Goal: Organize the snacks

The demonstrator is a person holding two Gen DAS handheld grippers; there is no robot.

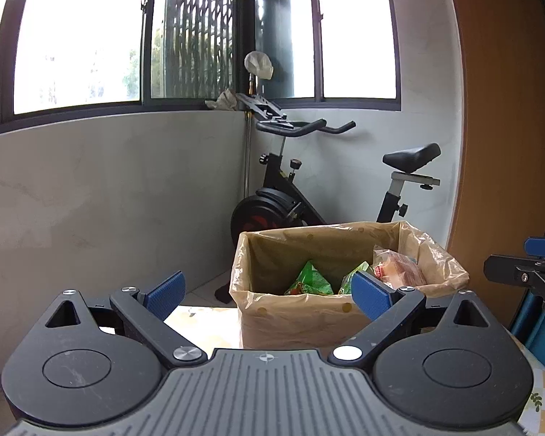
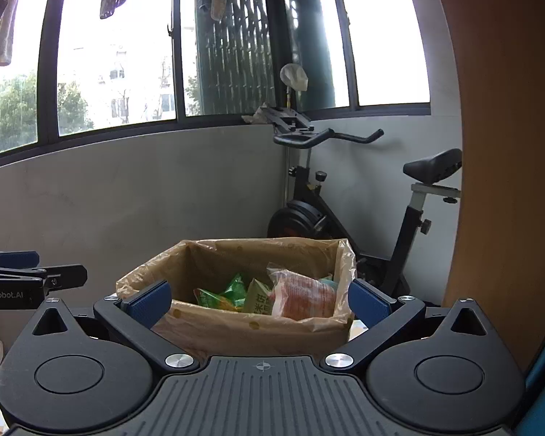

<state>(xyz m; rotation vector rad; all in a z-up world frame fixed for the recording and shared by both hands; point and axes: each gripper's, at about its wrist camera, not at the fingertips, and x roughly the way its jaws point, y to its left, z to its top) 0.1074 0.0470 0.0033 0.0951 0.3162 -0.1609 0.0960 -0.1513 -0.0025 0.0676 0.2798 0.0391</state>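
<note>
This is a home balcony: an exercise bike [image 2: 363, 196] stands in the corner under large windows [image 2: 116, 61], with laundry [image 2: 7, 11] hanging above.

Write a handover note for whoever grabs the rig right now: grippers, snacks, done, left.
Left gripper: open, empty, raised facing the box.
Right gripper: open, empty, also facing it.
Bag-lined box sits on the table.
Inside: green snack packs, orange-red clear packet at the right side.
Done: those snacks are in the box.
Left: no loose snacks show in either view; check the table below camera sight before calling it finished.
</note>
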